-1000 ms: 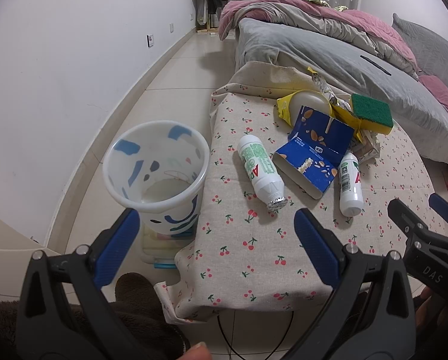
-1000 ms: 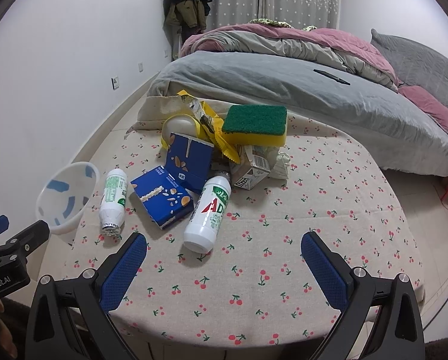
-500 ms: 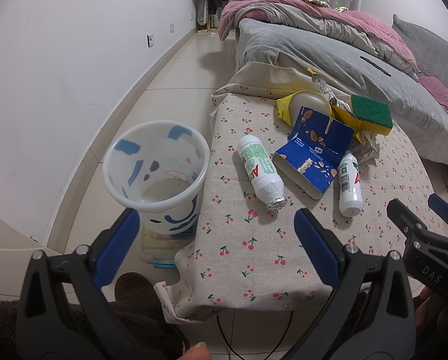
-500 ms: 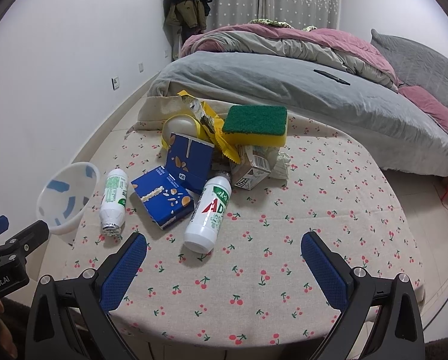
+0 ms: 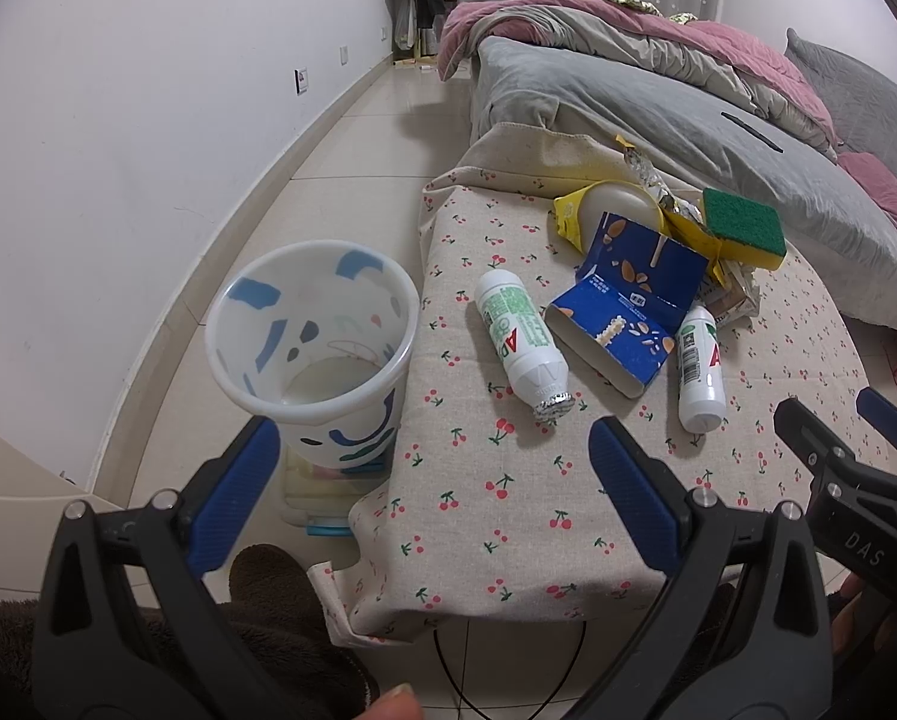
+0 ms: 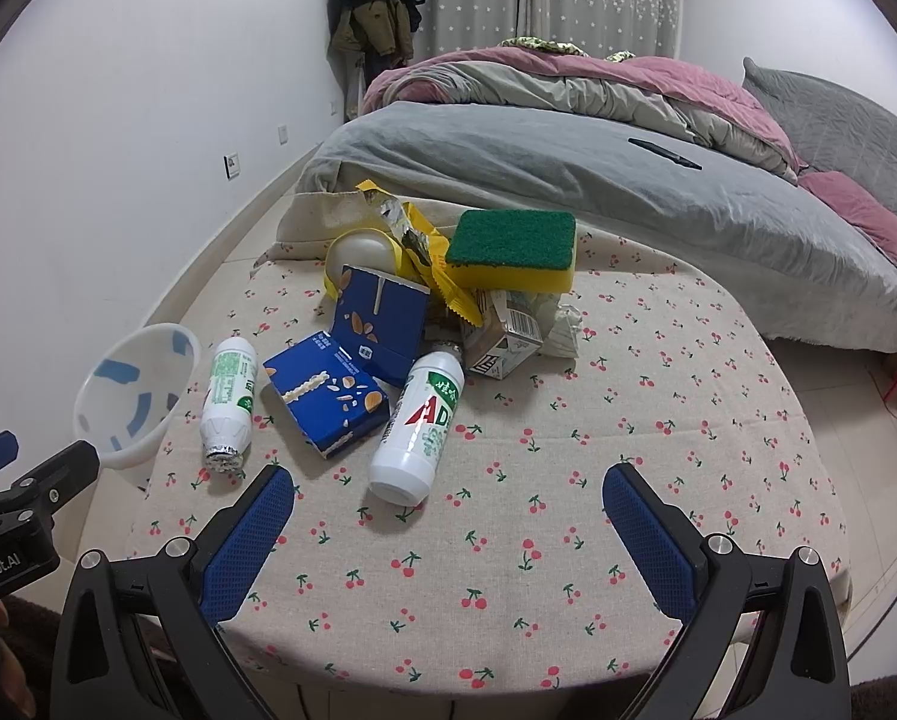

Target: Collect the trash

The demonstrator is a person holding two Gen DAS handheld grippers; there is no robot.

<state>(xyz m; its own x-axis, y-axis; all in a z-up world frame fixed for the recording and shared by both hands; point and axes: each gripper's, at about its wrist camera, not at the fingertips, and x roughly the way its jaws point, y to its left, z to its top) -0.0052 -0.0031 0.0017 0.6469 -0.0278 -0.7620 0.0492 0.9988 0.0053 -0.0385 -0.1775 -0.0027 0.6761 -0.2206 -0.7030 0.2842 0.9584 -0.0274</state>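
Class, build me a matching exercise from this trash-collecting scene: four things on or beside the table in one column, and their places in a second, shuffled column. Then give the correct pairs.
Things:
1. sponge
2. bin
3. blue carton
4. left hand-held gripper

Places:
A. on the floor beside the table
B. lying between two white bottles
C. on top of the trash pile
D. open, above the table's near edge

Pairs: 1-C, 2-A, 3-B, 4-D

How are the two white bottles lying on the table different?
The left bottle lies beside the bin with its foil-covered mouth toward the camera; the right bottle points its flat base toward the camera, neck tucked into the trash pile. The left bottle shows mostly green print; the right bottle shows big red letters. Both are white, lying down, flanking the blue carton.
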